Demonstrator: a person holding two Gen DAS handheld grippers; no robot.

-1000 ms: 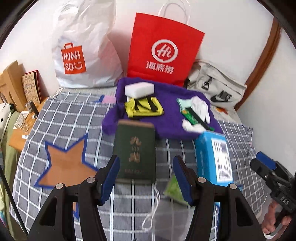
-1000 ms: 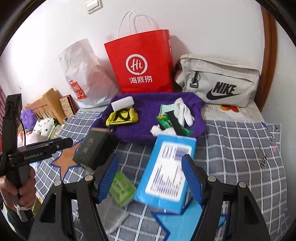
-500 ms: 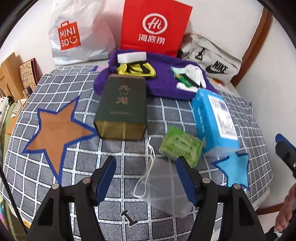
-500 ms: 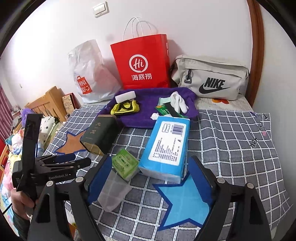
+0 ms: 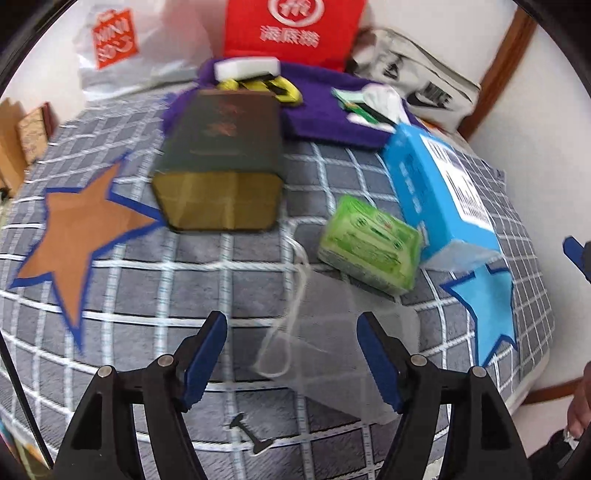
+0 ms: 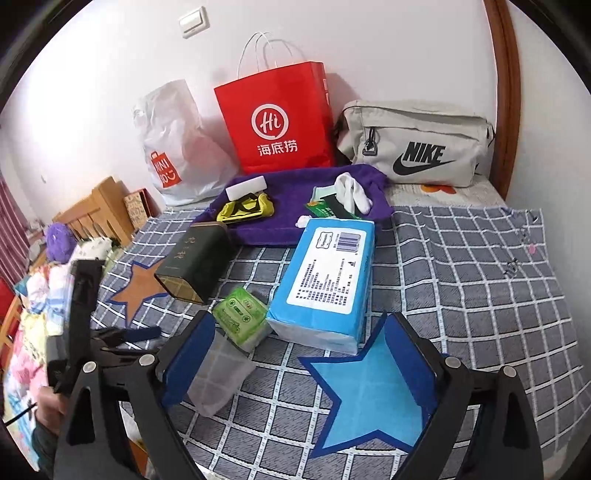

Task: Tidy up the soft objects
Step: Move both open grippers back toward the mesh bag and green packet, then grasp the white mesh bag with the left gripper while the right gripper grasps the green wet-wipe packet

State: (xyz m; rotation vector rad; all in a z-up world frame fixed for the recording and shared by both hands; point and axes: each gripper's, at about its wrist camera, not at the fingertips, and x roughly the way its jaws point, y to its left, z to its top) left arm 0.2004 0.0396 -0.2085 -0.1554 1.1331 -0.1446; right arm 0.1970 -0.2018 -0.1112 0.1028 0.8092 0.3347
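Right in front of you, the soft things sit in a loose cluster on the checked bedspread (image 6: 461, 280); the green tissue pack (image 5: 369, 245) leans against the near end of the blue tissue box (image 6: 328, 280), and a translucent drawstring pouch (image 5: 343, 343) lies just below them with its white cord looping off to one side. Your left gripper (image 5: 291, 354) hangs over that pouch with its fingers spread wide, holding nothing; your right gripper (image 6: 299, 354) is likewise released, its fingers framing the blue star patch (image 6: 373, 391) and the pouch's edge. Only the left wrist view shows the cord clearly, though that view is blurred; the right wrist view shows the pouch half hidden behind your near finger, yet it gives the box's printed label sharply. Beside the pack, a dark green tin (image 6: 195, 262) lies on its side next to the orange star patch (image 5: 81, 236). Further back, a purple towel (image 6: 295, 206) carries a white sponge (image 6: 245, 187), a yellow and black item (image 6: 245, 208), white socks (image 6: 352, 192) and a green packet (image 6: 325, 210). Against the wall stand a white Miniso bag (image 6: 177, 155), a red paper bag (image 6: 277, 122) and a grey Nike bag (image 6: 417, 144); the right view alone shows the wall switch (image 6: 194, 21) and your left hand's tool at its edge.
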